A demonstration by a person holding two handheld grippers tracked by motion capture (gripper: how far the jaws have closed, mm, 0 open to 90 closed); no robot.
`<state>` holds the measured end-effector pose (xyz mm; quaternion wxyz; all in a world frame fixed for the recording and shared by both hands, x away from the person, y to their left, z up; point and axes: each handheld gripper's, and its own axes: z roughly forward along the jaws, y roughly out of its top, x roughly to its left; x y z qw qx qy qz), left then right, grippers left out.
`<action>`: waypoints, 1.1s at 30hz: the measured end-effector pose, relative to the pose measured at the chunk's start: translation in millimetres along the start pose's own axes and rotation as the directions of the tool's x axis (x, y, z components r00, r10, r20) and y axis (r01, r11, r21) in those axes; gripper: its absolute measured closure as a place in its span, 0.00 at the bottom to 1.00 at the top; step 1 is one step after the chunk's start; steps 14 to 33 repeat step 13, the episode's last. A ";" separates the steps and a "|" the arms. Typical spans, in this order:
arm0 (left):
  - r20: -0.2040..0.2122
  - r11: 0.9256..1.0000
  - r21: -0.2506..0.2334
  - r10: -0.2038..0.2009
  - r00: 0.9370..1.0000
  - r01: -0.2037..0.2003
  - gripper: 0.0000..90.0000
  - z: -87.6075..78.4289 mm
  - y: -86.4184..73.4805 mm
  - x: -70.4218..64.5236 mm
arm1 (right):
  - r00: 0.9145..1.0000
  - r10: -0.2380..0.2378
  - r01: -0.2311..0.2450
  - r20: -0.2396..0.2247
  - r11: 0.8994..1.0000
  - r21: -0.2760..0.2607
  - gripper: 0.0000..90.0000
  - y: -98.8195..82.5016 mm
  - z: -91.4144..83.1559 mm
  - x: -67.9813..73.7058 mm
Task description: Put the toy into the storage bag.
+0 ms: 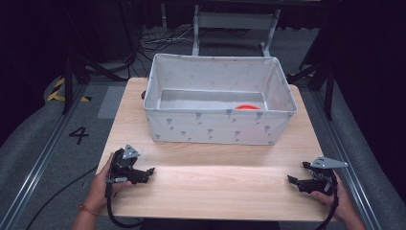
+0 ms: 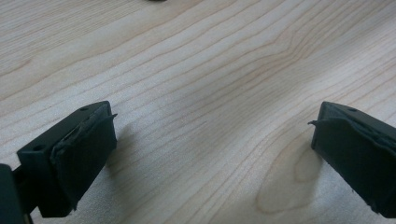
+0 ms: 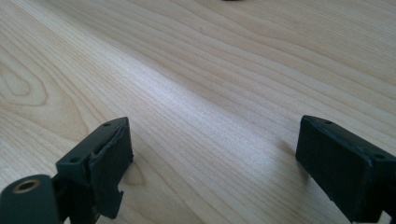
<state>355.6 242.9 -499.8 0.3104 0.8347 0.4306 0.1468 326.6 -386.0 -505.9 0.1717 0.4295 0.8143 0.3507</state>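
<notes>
A white fabric bin (image 1: 218,125) with small grey marks stands at the back half of the wooden table (image 1: 215,187). Inside it, near the right front corner, an orange-red round object (image 1: 247,107) peeks above the front wall. My left gripper (image 1: 149,172) rests low over the table's front left, held by a hand, pointing right. My right gripper (image 1: 293,181) rests at the front right, pointing left. In the left gripper view the left gripper (image 2: 212,135) is open over bare wood. In the right gripper view the right gripper (image 3: 212,149) is likewise open with nothing between its jaws.
Bare wood stretches between the two grippers in front of the bin. Beyond the table lie cables (image 1: 158,40) on the floor and a white metal frame (image 1: 234,21). Floor rails run along both sides, with a "4" mark (image 1: 79,135) at the left.
</notes>
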 end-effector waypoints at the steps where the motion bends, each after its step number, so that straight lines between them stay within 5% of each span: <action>1: -0.001 1.000 0.000 0.003 1.000 -0.003 0.00 -0.1 0.1 0.1 | 1.000 0.000 0.000 0.000 1.000 0.000 0.12 0.0 0.0 0.0; 33: -0.001 1.000 0.001 0.003 1.000 -0.003 0.00 -0.1 0.0 0.1 | 1.000 0.000 0.000 0.000 1.000 0.000 0.12 0.0 0.0 0.0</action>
